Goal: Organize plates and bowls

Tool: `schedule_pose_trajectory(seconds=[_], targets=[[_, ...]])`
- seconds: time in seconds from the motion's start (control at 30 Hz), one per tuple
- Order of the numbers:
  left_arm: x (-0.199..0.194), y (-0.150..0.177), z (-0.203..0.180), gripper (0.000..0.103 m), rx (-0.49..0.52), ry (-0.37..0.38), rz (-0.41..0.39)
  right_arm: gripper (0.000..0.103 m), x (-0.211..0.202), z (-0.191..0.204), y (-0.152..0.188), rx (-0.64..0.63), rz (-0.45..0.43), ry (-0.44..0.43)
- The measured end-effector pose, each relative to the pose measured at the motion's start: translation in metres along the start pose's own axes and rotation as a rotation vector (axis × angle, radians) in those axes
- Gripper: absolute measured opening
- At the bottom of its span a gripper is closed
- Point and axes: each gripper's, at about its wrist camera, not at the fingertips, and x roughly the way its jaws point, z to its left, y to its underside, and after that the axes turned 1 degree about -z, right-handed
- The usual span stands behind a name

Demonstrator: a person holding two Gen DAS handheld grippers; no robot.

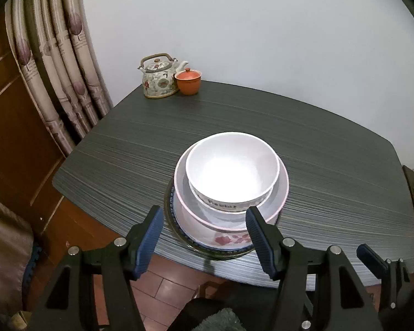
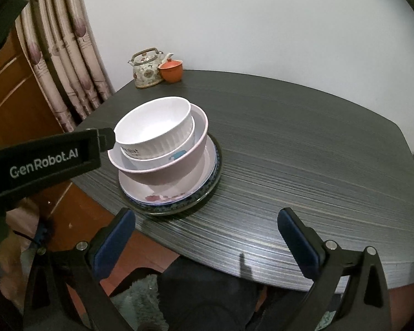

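Bowls and plates are gathered into one nested stack near the near edge of the dark striped tabletop (image 1: 331,143). A white ribbed bowl (image 1: 231,165) is seated on top, inside a second white bowl bearing printed lettering (image 2: 162,157), which sits in a wider pink-rimmed bowl (image 2: 176,165). Beneath these lie a white plate with a red floral motif (image 1: 226,238), a blue-patterned plate whose rim alone shows (image 2: 216,162), and a dark rimmed plate (image 2: 179,209) at the base.

The left gripper (image 1: 204,226) is held just before the stack, jaws spread wide and nothing gripped. The right gripper (image 2: 207,237) is held off the near edge, to the right of the stack, jaws likewise wide and empty.

The stacking is judged essentially complete. At most, a light centring nudge would be called for, since the upper bowls appear seated slightly off-centre; otherwise, withdrawal.

A floral teapot (image 1: 160,78) and a lidded orange cup (image 1: 187,81) stand at the far left corner, well apart.
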Motion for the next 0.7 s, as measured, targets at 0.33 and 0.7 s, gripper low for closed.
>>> schedule_pose_trajectory(seconds=[0.33, 0.7], targets=[[0.014, 0.01, 0.013, 0.063, 0.013, 0.011, 0.025, 0.102, 0.011, 0.008, 0.005, -0.022, 0.016, 0.039], [0.025, 0.012, 0.02, 0.063, 0.004, 0.033, 0.049, 0.102, 0.016, 0.018, 0.0, -0.033, 0.013, 0.059]])
